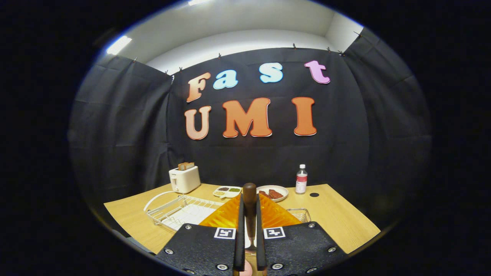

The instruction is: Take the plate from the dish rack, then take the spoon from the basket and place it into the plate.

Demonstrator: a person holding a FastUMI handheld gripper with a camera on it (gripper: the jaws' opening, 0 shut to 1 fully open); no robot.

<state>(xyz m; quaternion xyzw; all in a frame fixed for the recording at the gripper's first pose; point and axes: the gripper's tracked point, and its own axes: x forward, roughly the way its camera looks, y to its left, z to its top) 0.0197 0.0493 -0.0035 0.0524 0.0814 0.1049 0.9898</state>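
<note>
Registered a wooden table [337,214] across the whole working field, extending past the fingers towards twelve o'clock. Found the gripper [249,197] narrowed to a slim gap, its two orange fingers [224,214] pressed against either side of the spoon [249,214]. Located the white wire dish rack [172,209] at ten o'clock from the fingers, with no plate seen standing in it. Noted a white toaster [185,179] beyond the rack at eleven o'clock. Placed the small wire basket [301,214] at two o'clock, just beside the right finger and partly hidden behind it. Recorded a round dish of red food [282,189] at one o'clock, a divided condiment tray [227,191] just left of twelve, and a small bottle [301,179] further out towards one o'clock. Found the spoon upright, brown wooden handle uppermost, shaft running down between the fingers towards six o'clock, where the bowl end passed out of sight. Glimpsed a pink sliver [245,270] under the fingers at six o'clock; could not tell whether it was the plate. Judged the spoon light and rigid, with the rounded wooden handle giving more friction than the smooth metal shaft. Judged a hold on the shaft just below the handle adequate, though prone to swivelling if loosened. Judged a low release advisable to prevent bouncing or clattering on a hard plate.
</note>
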